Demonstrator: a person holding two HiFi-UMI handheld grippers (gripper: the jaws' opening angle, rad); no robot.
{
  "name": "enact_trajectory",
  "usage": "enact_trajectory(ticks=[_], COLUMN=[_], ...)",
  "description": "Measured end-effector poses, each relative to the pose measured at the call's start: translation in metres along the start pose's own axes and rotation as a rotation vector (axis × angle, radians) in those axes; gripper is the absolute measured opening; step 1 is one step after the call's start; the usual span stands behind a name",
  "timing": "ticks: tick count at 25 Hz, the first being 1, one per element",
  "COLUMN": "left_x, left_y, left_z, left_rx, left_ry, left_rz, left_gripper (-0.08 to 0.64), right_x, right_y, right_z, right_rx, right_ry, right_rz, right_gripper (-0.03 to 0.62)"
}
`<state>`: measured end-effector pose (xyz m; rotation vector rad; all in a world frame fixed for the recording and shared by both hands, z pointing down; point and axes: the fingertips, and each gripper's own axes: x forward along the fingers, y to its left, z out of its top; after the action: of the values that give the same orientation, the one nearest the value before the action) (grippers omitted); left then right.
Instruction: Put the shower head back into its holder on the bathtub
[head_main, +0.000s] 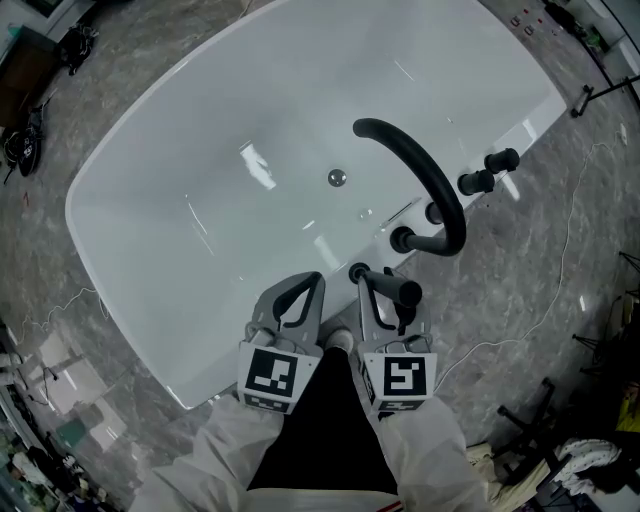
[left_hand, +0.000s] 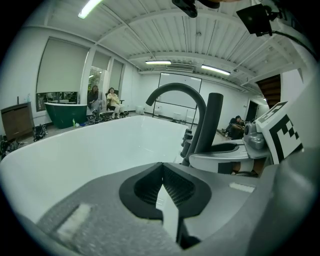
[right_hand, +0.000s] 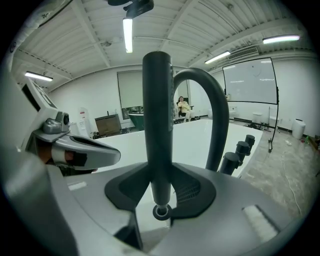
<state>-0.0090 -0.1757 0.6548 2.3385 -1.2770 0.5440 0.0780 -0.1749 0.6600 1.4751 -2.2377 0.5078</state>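
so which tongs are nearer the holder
Right: the right tongs hold the shower head close by the holder; the left tongs sit farther left, over the bathtub.

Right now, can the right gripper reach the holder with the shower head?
Probably yes. The right gripper holds the shower head upright, its lower end right over the holder with nothing between them. The faucet spout stands beyond, clear of that path.

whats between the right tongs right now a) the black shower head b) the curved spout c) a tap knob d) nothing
a: the right gripper view shows the black shower head standing upright, clamped in the right tongs, with the curved spout farther back.
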Motion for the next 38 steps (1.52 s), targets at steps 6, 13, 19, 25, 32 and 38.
enact_trajectory(ticks=[6,13,19,25,32,38], left_x=[0.009,0.018,0.023,0.027,0.028,0.028], left_y=[0.002,0.002,0.005,0.001,0.0,0.0], left_z=[-0.006,-0.013,-0.018,-0.021,-0.019,-0.019], left_rx=[0.002,-0.007,-0.011,-0.009,-0.002,-0.004], left_ry=[0.015,0.028,0.044,0.056,0.061,0.062], left_rz=[-0.012,-0.018,-0.031,-0.048,-0.059,-0.058], left_gripper=[0.0,0.0,0.0,0.0,0.0,0.0], right_x=[0.008,0.016,0.023,0.023,0.023,0.021], right_y=[-0.002,-0.001,0.0,0.007,0.017,0.015], right_z=[-0.014,-0.025,-0.035,-0.036,-0.037,-0.046], right_rx=[0.011,0.005,-0.001,-0.027,-0.077,-0.11], right_ry=[0.028,0.05,0.076,0.075,0.07,0.101], right_rz=[-0.004,-0.003,-0.007,0.003,0.011,-0.013], right_gripper=[0.138,0.138,0.138,0.138,0.138,0.138])
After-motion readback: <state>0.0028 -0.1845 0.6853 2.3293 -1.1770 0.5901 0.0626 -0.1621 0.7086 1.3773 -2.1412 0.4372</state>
